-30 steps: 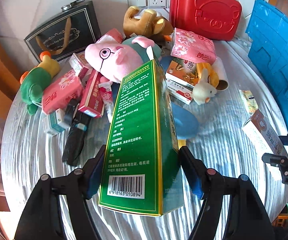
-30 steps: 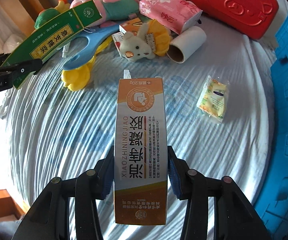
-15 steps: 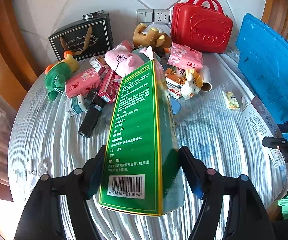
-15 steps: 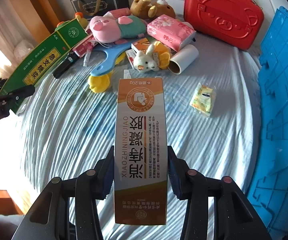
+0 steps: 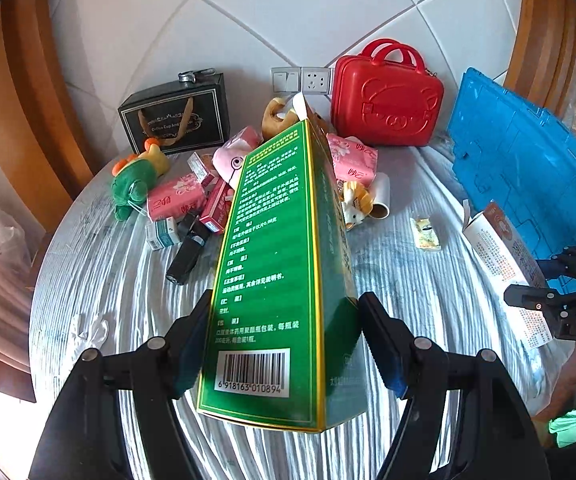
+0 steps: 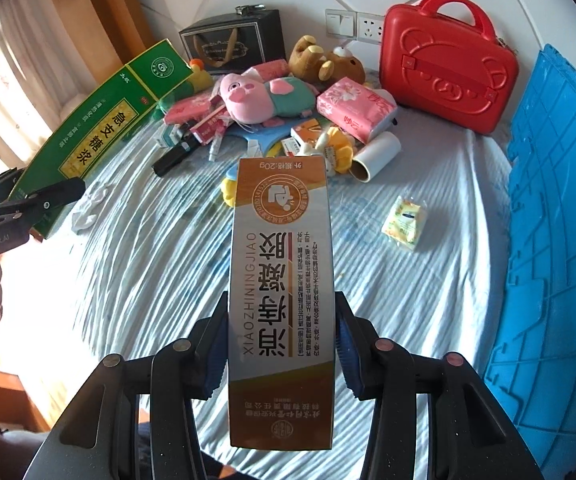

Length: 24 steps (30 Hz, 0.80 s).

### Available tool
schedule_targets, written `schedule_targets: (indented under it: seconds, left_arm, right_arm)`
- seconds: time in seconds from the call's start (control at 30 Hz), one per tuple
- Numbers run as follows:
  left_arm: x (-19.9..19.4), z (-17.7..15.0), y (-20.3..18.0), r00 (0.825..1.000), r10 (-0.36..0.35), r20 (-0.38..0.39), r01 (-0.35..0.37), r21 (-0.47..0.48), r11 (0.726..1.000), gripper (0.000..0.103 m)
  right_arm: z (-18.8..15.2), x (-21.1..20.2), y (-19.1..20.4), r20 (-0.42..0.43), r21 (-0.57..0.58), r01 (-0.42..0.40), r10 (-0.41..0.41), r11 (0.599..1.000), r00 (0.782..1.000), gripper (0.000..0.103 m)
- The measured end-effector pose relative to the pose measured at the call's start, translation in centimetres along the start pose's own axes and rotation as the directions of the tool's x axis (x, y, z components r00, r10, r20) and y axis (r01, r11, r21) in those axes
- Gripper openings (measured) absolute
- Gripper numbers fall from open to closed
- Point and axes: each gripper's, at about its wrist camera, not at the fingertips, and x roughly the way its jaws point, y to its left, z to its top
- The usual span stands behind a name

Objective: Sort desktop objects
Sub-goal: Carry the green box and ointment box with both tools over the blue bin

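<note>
Left gripper (image 5: 284,336): clamping the long green medicine box (image 5: 272,272) near its barcode end, both blue pads pressing its sides; the box is sticking out forward over the table, clear of the cloth.
Right gripper (image 6: 280,344): gripping the orange-and-white ointment box (image 6: 282,280) by its long sides, the printed face turning up toward the camera, the box hanging above the table.
Round table (image 5: 88,280): wearing a wrinkled striped cloth, bare in the near half, cluttered along the far edge by the tiled wall.
Clutter pile: a pink pig plush (image 6: 264,98) is lying on top of small medicine cartons, with pink tissue packs (image 6: 354,108) just beside it and a brown bear plush (image 6: 324,60) behind.
Green frog plush (image 5: 136,180): lying at the left end of the pile, next to another pink tissue pack.
Black flashlight-like object (image 5: 186,256): lying on the cloth just in front of the pile.
White paper roll (image 6: 376,156): lying on its side, touching a small yellow-and-white plush.
Yellow sachet (image 6: 402,222): lying alone on the cloth, well apart from the pile.
Red bear-embossed case (image 6: 444,64): standing upright against the wall.
Black gift bag (image 5: 176,120): standing by the wall on the left.
Blue plastic crate (image 6: 556,208): sitting along the table's right side.
</note>
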Motion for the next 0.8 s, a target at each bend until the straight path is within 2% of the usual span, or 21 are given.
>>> schedule_targets:
  seconds: [0.4,0.8]
  left_arm:
    - [-4.2,3.5,-4.8,0.995,-0.017,0.1,0.015,0.024,1.0,0.07]
    - [-7.1,6.8,-11.8,0.982,-0.051,0.181,0.034,0.092,0.995,0.07]
  right_arm:
    - [0.6,-6.8,-1.7,0.127,-0.009,-0.029,0.03,1.0,0.991,0.046]
    - [0.9,-13.2,-5.4,0.254,0.013,-0.014,0.011,1.0,0.967,0.046]
